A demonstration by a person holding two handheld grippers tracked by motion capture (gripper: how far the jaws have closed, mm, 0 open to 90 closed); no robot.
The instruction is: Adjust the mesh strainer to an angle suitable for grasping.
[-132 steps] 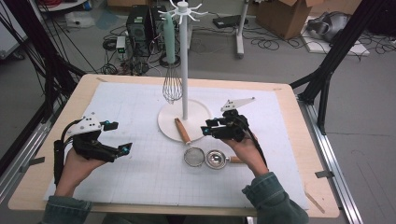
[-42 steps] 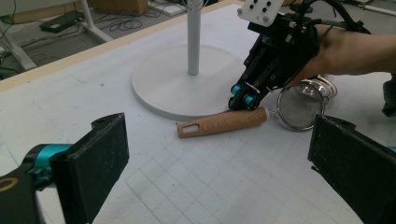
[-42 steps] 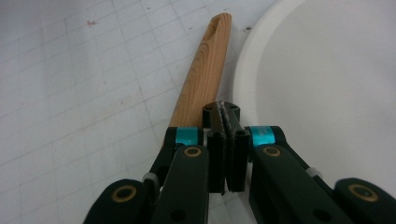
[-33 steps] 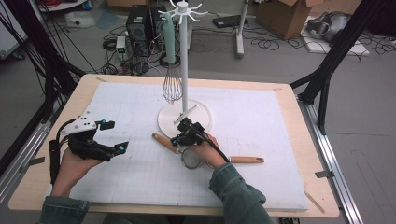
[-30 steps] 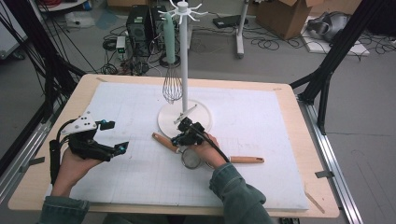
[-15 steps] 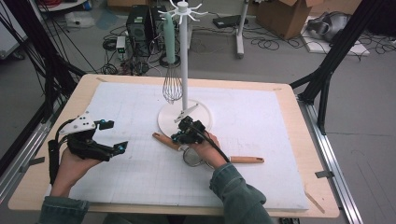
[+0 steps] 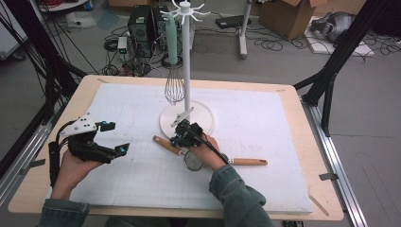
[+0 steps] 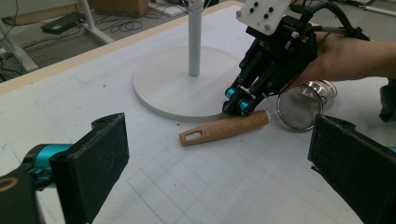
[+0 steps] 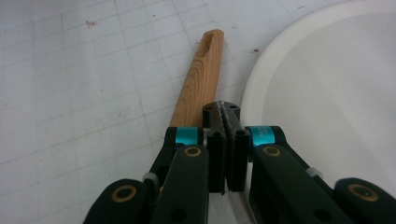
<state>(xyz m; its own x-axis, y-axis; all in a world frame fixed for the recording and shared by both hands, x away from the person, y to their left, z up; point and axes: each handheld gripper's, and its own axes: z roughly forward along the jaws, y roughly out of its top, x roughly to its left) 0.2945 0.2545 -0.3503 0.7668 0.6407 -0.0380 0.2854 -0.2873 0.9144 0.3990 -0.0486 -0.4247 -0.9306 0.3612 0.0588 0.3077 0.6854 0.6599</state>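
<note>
A mesh strainer (image 7: 193, 161) with a wooden handle (image 7: 165, 144) lies on the white mat in front of the stand's round base (image 7: 208, 118). My right gripper (image 7: 175, 141) is shut, jaws pressed together with nothing between them, and its tips rest at the handle's strainer end. The right gripper view shows the shut right gripper (image 9: 223, 112) over the handle (image 9: 198, 79), beside the base (image 9: 327, 84). From the left gripper view, the right gripper (image 8: 236, 106) touches the handle (image 8: 224, 128). My left gripper (image 7: 116, 137) is held open and empty at the table's left, jaws wide (image 8: 219, 172).
A white hook stand (image 7: 186, 56) rises mid-table, with a whisk (image 7: 174, 87) hanging from it by a teal handle. A second wooden-handled utensil (image 7: 248, 162) lies right of the hand, its metal head (image 8: 320, 88) by the strainer. Cables and boxes cover the floor behind.
My right gripper has crossed from the table's right to the strainer handle, which now points further left. Over the last second it has barely shifted. The left gripper has stayed put.
</note>
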